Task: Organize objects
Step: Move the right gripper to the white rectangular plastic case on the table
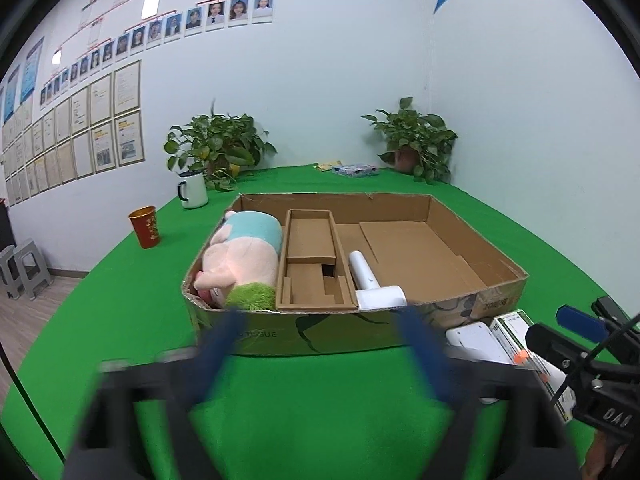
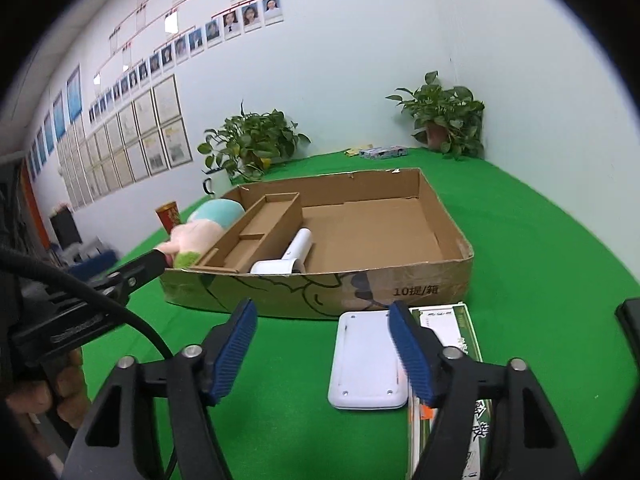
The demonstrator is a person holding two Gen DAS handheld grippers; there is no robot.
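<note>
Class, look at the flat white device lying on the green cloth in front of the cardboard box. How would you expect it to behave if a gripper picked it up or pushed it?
The flat white device looks like a hard moulded shell with screws, so probably stiff, not floppy. It lies flat and low, so it should slide rather than roll or tip. Its smooth casing may be somewhat slippery between the pads.

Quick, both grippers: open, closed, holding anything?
Left gripper: open, blurred, nothing between its fingers.
Right gripper: open, empty, above the white device.

Bright, even light; fisheye-bent edges; left tool point(image 1: 320, 344) motion-blurred.
</note>
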